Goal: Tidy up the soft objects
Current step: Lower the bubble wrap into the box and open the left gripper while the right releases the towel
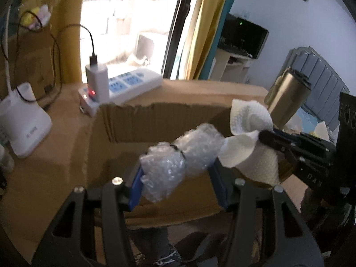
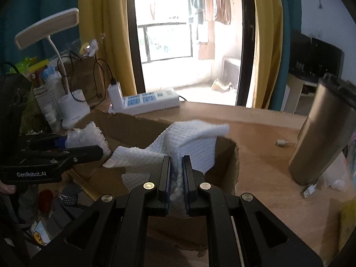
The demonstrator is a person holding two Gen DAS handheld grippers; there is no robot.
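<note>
Left gripper (image 1: 175, 175) clasping bubble-wrap roll (image 1: 182, 153), right gripper (image 2: 176, 178) pinching white cloth (image 2: 193, 142), both hovering mid-frame over cardboard box (image 1: 169, 115), neither deposited yet

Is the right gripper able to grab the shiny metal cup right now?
Probably not yet. The right gripper is shut on the white cloth, so its jaws are full, though nothing stands between it and the metal cup.

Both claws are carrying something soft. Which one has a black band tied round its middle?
The bubble wrap bundle in the left claw. The right claw pinches a plain white paper towel, unbanded.
</note>
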